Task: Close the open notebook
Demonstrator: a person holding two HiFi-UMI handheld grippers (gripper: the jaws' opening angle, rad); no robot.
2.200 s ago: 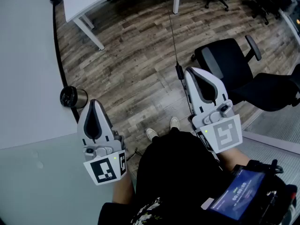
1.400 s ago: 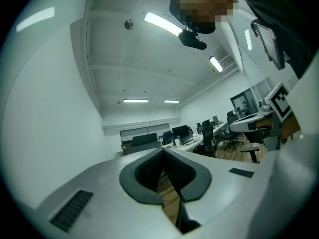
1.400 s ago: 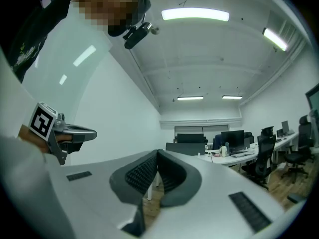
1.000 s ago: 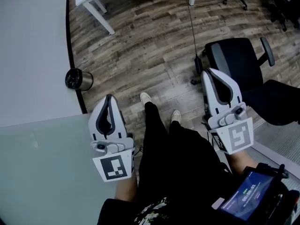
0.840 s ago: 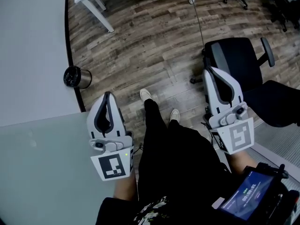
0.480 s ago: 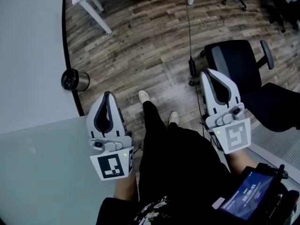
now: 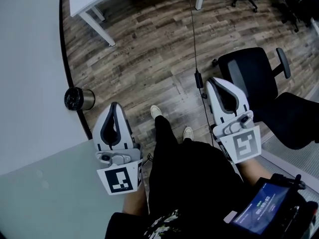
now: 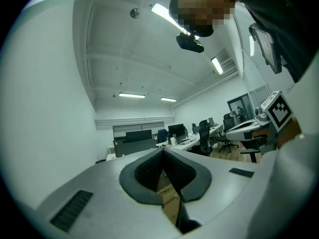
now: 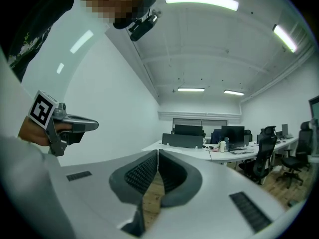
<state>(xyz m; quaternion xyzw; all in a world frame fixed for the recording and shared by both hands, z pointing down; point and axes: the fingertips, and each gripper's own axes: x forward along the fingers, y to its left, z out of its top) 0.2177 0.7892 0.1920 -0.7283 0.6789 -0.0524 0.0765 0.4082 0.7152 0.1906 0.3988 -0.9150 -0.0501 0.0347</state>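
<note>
The left gripper (image 7: 114, 106) and right gripper (image 7: 215, 81) each have a glossy white moulded shell around dark grey ribbed pads (image 8: 147, 171). At the rear of each shell sits a marker cube: white with black square markings (image 7: 119, 179) on the left unit, grey with white markings (image 7: 242, 146) on the right. The person wears black trousers (image 7: 185, 178), pale shoes (image 7: 156, 112) and a black top with a pale print (image 7: 160, 222). A black device with a lit blue screen (image 7: 259, 203) is worn at the waist.

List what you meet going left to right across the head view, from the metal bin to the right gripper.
Small round silver metal bin, white-and-grey left gripper, pair of white shoes, white-and-grey right gripper.
</note>
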